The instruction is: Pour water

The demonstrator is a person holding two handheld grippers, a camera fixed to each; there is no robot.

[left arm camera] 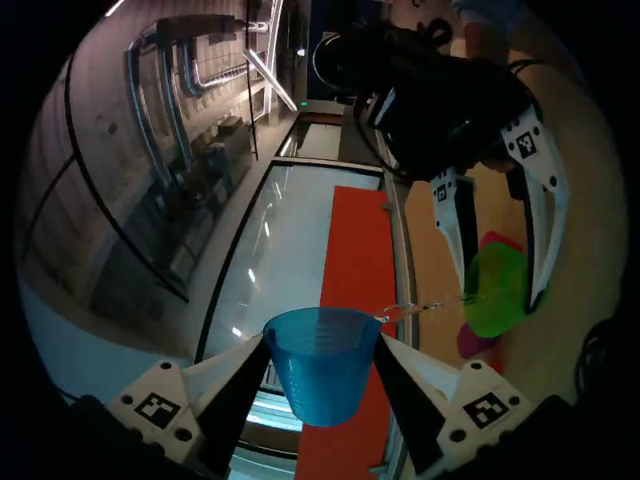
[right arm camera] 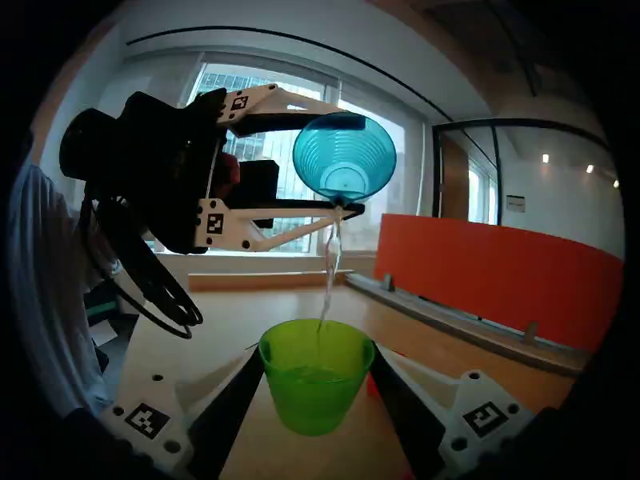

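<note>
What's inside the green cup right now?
Water, part-filling the green cup, with a thin stream falling in from the tilted blue cup. The cup's floor is hidden by tinted wall and water.

Glossy transl. plastic blue cup & green cup, matt wood tabletop

Wooden table with pink object

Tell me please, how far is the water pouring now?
Done: both cups are gripped, the blue cup in the left tool tipped above the green cup in the right tool. In hand: a water stream falls into the green cup. Left: probably emptying the blue cup.
</note>
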